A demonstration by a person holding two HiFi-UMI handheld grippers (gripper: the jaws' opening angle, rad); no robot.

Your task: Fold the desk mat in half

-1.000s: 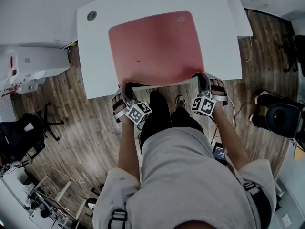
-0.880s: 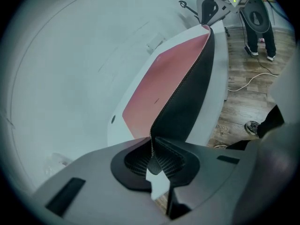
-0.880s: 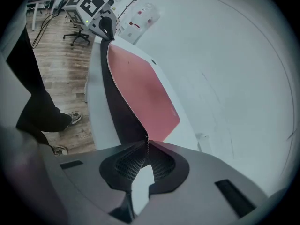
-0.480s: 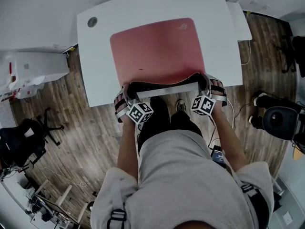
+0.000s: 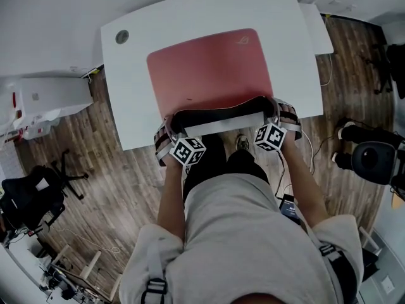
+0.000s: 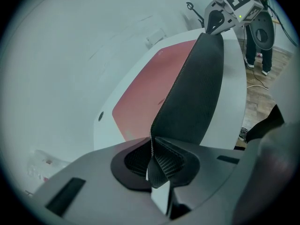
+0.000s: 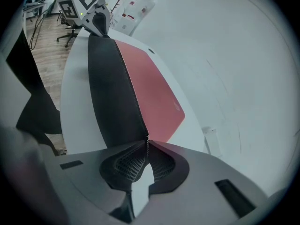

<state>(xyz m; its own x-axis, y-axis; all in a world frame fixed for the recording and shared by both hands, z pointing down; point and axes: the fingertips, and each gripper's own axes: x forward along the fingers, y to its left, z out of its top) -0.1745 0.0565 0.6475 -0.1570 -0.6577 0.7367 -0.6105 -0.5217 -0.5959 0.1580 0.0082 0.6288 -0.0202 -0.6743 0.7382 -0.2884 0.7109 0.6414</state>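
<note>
A red desk mat with a black underside lies on the white desk. Its near edge is lifted off the desk and curled over, so the black underside shows as a band. My left gripper is shut on the mat's near left corner and my right gripper on its near right corner. In the left gripper view the black underside runs from my jaws across to the right gripper. The right gripper view shows the same band reaching to the left gripper, with red mat beyond.
The desk has a round cable hole at its far left corner. A white unit stands left of the desk, a black office chair on the wooden floor at the lower left. A cable and black gear sit right.
Both grippers have carried the mat's near edge further over the desk. The black underside, barely visible before, now shows as a wide band.
</note>
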